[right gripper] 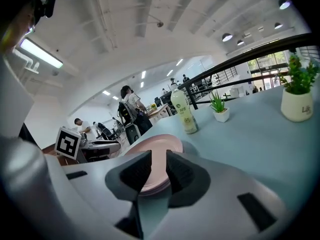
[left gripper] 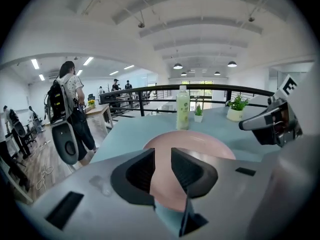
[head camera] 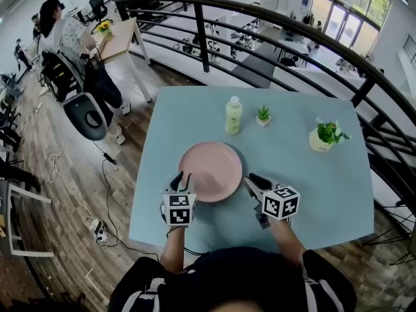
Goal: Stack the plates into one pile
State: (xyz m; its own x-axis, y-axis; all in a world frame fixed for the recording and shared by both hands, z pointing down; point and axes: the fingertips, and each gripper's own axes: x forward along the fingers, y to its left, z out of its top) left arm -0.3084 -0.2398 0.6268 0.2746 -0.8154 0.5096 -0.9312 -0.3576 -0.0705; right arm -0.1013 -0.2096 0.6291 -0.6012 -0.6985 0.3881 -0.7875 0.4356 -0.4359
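A pile of pink plates (head camera: pixel 210 171) lies in the middle of the light blue table (head camera: pixel 312 194); layered rims show in the right gripper view (right gripper: pixel 161 143). My left gripper (head camera: pixel 182 182) hovers at the pile's near left edge, with its jaws a little apart and nothing between them (left gripper: pixel 163 156). The plate (left gripper: pixel 200 141) shows beyond the gap. At the pile's near right edge my right gripper (head camera: pixel 252 182) stands open and empty (right gripper: pixel 158 159). Each gripper also appears in the other's view: the right gripper (left gripper: pixel 270 121) and the left gripper (right gripper: pixel 95 146).
A pale green bottle (head camera: pixel 233 115) and a tiny potted plant (head camera: pixel 262 115) stand behind the plates. A larger plant in a pot (head camera: pixel 323 136) stands at the back right. A dark railing (head camera: pixel 260 18) curves beyond the table. A person (head camera: pixel 62 34) stands far left.
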